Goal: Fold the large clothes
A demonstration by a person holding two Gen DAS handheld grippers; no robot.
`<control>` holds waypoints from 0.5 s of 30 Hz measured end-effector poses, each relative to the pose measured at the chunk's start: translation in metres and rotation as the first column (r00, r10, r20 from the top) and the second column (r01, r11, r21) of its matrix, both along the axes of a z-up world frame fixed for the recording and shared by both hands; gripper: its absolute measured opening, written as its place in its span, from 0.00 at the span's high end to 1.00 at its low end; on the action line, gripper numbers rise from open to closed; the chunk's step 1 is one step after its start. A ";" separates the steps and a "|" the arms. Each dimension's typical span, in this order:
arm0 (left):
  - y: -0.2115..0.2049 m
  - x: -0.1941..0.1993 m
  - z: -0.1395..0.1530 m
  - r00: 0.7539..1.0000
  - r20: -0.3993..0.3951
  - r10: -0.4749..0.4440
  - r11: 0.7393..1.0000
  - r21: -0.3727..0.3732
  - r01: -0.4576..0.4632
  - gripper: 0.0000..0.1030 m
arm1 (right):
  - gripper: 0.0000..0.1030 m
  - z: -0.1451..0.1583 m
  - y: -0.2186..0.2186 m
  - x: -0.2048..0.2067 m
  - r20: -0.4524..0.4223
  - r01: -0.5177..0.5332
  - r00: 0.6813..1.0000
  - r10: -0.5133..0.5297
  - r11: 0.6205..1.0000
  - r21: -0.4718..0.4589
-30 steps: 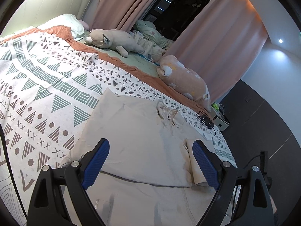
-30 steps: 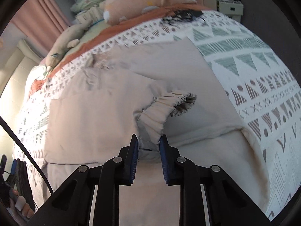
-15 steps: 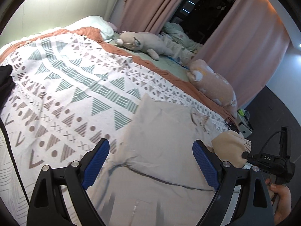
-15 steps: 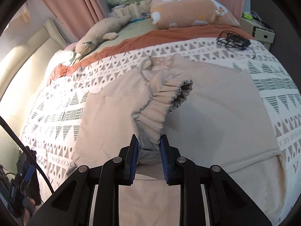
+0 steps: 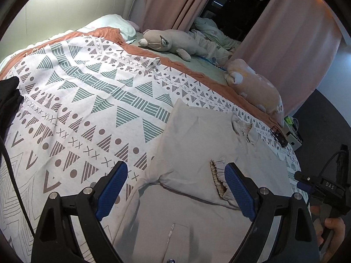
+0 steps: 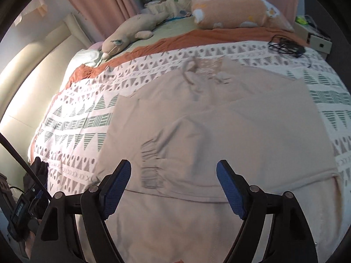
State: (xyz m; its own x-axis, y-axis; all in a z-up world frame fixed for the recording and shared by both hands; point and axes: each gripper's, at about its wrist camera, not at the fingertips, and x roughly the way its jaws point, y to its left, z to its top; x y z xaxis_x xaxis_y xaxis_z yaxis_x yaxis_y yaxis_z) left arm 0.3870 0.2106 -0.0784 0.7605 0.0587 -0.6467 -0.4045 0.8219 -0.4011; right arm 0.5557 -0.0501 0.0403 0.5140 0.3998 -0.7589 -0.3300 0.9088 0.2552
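Note:
A large beige garment (image 5: 197,153) lies spread on the patterned bedspread (image 5: 87,100), and shows in the right wrist view (image 6: 230,131). Its sleeve with an elastic cuff (image 6: 151,164) lies folded across the body; the cuff also shows in the left wrist view (image 5: 217,179). My left gripper (image 5: 175,188) is open and empty above the garment's left edge. My right gripper (image 6: 174,188) is open and empty just above the garment, the cuff near its left finger.
Two plush toys (image 5: 171,41) (image 6: 239,11) and a pillow (image 5: 114,26) lie at the far side of the bed. A black cable bundle (image 6: 285,47) sits near the far right corner. Dark clothing (image 5: 8,96) lies at the left edge. Pink curtains (image 5: 291,41) hang behind.
My right gripper carried the sleeve cuff leftwards across the garment, then opened and let it go; the sleeve now lies flat. My left gripper stayed open and shifted its view.

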 end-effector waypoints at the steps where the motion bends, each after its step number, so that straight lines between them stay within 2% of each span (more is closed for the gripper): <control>1: -0.003 -0.003 -0.001 1.000 -0.005 -0.006 1.000 0.001 0.006 0.11 | 0.23 0.001 -0.014 -0.005 0.009 0.012 1.000 -0.012 1.000 0.003; 5: -0.015 -0.028 -0.001 0.999 -0.004 -0.036 0.999 0.014 0.036 0.11 | 0.23 0.012 -0.052 -0.041 0.022 0.050 0.998 -0.051 0.999 0.017; 11: -0.018 -0.074 0.002 0.998 0.024 -0.064 0.998 -0.024 0.065 0.11 | 0.23 0.016 -0.120 -0.092 0.053 0.132 0.990 -0.134 0.991 0.033; 15: -0.024 -0.103 0.015 0.998 0.033 -0.061 0.998 0.023 0.060 0.11 | 0.23 0.027 -0.152 -0.133 0.099 0.181 0.978 -0.184 0.983 0.036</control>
